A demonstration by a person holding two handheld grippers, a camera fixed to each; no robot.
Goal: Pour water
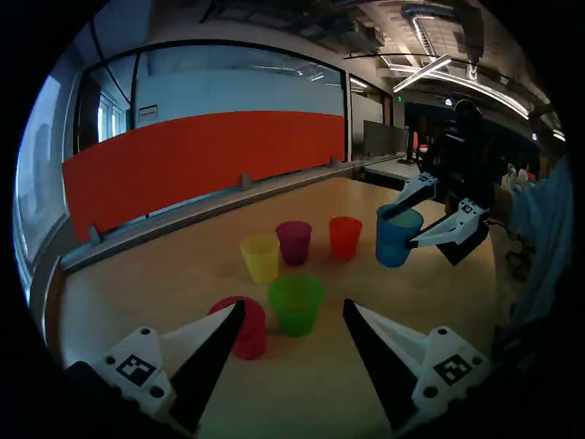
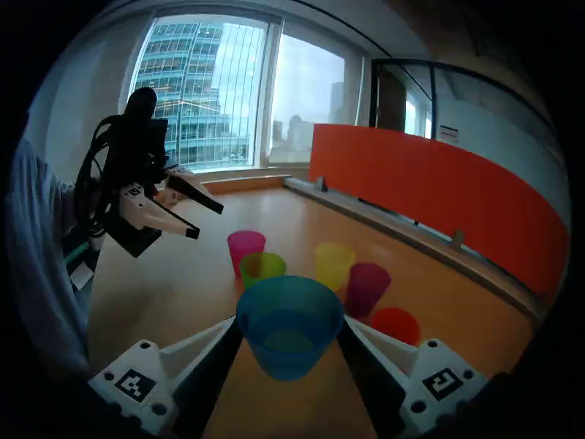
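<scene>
Blue cup (image 2: 289,347) upright, clamped on both sides by the fingers of right gripper (image 2: 289,323), open rim facing the camera. Pale patch low inside the cup: water or not, cannot tell.

Just beyond the blue cup, ahead of right gripper's fingertips, five more plastic cups in a loose cluster, all upright on the wooden table (image 2: 205,285):
- green cup (image 2: 262,267) ahead and slightly left
- crimson cup (image 2: 246,247) right behind the green one
- yellow cup (image 2: 334,265) ahead and slightly right
- magenta cup (image 2: 365,287) further right
- orange-red cup (image 2: 395,325) nearest the right finger

Left gripper (image 1: 294,304) with jaws spread wide, gripping nothing. In left gripper view:
- green cup just ahead of the gap between its fingertips
- crimson cup partly behind its left finger
- yellow, magenta and orange-red cups further ahead
- blue cup ahead and off to the right, pinched in right gripper and well apart from the left fingertips

In right gripper view, left gripper up and to the left, above the table, near a person's pale sleeve (image 2: 36,256).

Orange partition panel (image 2: 453,183) along the far table edge, to the right of right gripper. Large windows (image 2: 197,95) with a glass tower outside, straight ahead.
</scene>
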